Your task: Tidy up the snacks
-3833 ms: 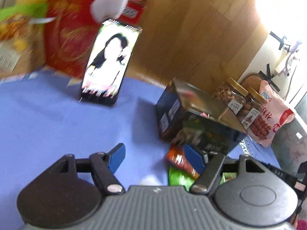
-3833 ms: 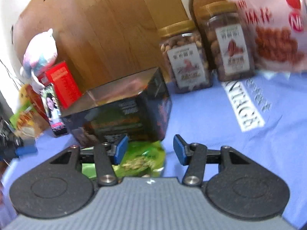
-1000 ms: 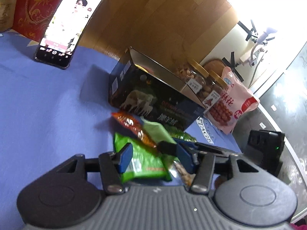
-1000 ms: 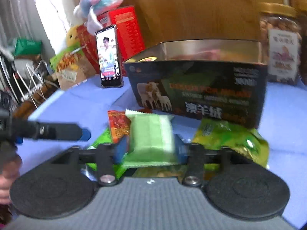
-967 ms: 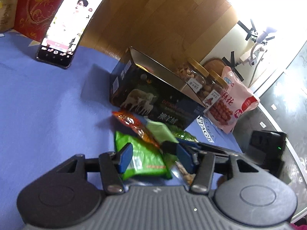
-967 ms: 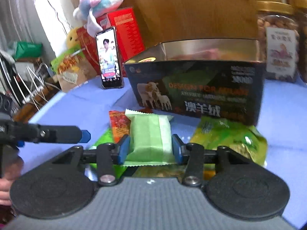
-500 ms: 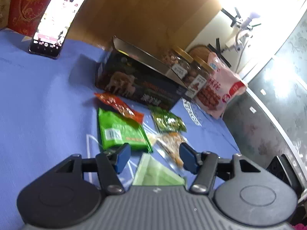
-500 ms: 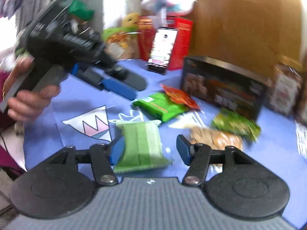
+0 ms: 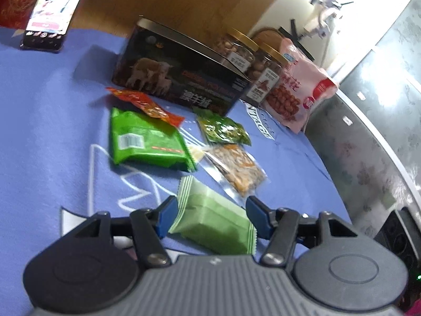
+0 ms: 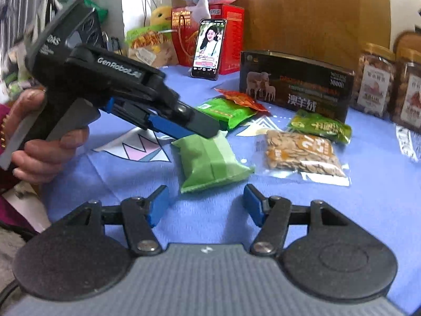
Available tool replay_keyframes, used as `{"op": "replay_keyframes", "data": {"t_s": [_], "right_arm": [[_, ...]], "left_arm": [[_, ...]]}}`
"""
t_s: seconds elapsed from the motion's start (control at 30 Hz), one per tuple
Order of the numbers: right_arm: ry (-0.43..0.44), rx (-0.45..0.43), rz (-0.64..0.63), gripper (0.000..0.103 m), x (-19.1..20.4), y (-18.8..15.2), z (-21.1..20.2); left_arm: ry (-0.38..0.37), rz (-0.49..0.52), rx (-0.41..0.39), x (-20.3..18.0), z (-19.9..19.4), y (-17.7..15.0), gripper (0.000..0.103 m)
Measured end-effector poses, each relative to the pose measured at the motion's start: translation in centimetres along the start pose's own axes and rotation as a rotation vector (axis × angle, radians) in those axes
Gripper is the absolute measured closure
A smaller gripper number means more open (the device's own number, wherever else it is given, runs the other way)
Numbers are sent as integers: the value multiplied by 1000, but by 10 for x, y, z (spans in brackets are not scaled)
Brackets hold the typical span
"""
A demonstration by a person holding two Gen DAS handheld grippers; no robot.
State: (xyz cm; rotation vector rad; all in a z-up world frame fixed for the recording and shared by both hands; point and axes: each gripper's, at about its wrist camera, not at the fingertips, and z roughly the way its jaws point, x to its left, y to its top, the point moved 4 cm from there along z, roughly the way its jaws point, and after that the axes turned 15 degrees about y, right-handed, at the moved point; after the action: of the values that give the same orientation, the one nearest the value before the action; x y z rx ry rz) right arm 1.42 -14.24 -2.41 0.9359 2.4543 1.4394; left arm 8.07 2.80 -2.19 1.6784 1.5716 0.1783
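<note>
Pale green snack packet (image 10: 210, 162) lies flat on the blue-clothed worktop (image 10: 342, 210), set apart from the other snacks, likely as the start of a sorted spot.

Right gripper (image 10: 204, 202) sits just short of the packet; its jaws have just been narrowing a little, stand apart, and nothing is between them.

Left gripper (image 9: 209, 214), held in a hand (image 10: 39, 142), has the packet between its blue pads (image 9: 164, 216). The jaws have just been closing in; the left pad looks to touch the wrapper edge, the right one shows a sliver of gap. Not a firm grip, by my reading. Probably taking over the packet to nudge or square it.

Around:
- bright green bag (image 9: 147, 139) and orange-red sachet (image 9: 144, 104) overlapping
- dark green nut pack (image 9: 223, 130) and clear seed pouch (image 9: 234, 171) side by side
- dark box with sheep (image 9: 179, 79) behind, two nut jars (image 9: 242, 52), pink bag (image 9: 297, 89)
- phone (image 10: 209, 48) propped against a red carton (image 10: 231, 39)

The seed pouch lies just beside the left gripper's right finger, so it could get bumped.
</note>
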Motion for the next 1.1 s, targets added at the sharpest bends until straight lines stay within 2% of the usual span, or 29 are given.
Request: {"op": "replay_keyframes", "data": {"t_s": [0.07,0.17,0.27,0.37,0.5,0.7,0.8,1.0,1.1], "right_arm": [[-24,-10,-3,50,0,0,0],[-62,-39,17,67,-6,1,-3],[-67,-81,42,71,-11,3,-8],[-88,-112,28,71,-9,8,-9],[-93,-90,33,70,-11,7,-3],[-59,-56,102,59,-20,7,3],[-73,-48,77,59,-16,7,4],[-91,-59,70,63,-15,7,2],[-95,-95,33,64,-8,10,-1]], "left_arm": [[18,30,-11,-6,-1,-4,51],[18,33,-12,-6,-4,-6,54],[-3,4,-9,-2,-5,-7,56],[-6,-1,-21,-2,-6,-9,57],[-19,-20,-24,3,-6,-11,57],[-58,-53,-17,8,-4,-10,51],[-49,-42,-23,6,-3,-9,51],[-36,-33,-36,7,-5,-12,61],[-40,-41,-51,7,-13,-12,61]]}}
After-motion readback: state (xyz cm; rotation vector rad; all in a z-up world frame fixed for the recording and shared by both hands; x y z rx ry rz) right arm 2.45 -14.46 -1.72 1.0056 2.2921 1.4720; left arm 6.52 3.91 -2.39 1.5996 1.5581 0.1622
